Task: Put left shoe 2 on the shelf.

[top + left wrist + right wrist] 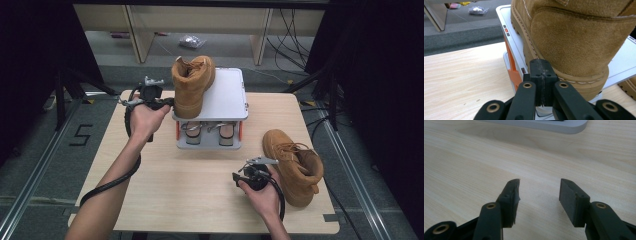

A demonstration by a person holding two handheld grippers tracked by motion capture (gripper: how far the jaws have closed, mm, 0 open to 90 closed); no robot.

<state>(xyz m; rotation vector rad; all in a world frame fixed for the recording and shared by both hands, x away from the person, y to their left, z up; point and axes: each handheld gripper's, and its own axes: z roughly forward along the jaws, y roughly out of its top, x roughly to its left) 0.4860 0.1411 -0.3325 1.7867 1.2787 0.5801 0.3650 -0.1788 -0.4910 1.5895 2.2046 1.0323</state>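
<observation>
One tan suede boot [192, 85] stands upright on the top shelf of a grey two-tier rack [227, 97], at its left edge. My left gripper [169, 103] is level with that boot's sole, jaws pressed together with nothing between them. In the left gripper view the shut tips [541, 72] sit right against the boot's sole [584, 85]; I cannot tell if they touch. A second tan boot [295, 162] lies on the table at the right. My right gripper [236, 177] hovers to its left, open and empty [539, 192] over bare wood.
The rack's lower shelf holds a pair of sandals [209, 132] between orange posts [511, 67]. The wooden table [165, 190] ends close behind the rack. A plastic bag [190, 41] and cables [290, 30] lie on the floor beyond.
</observation>
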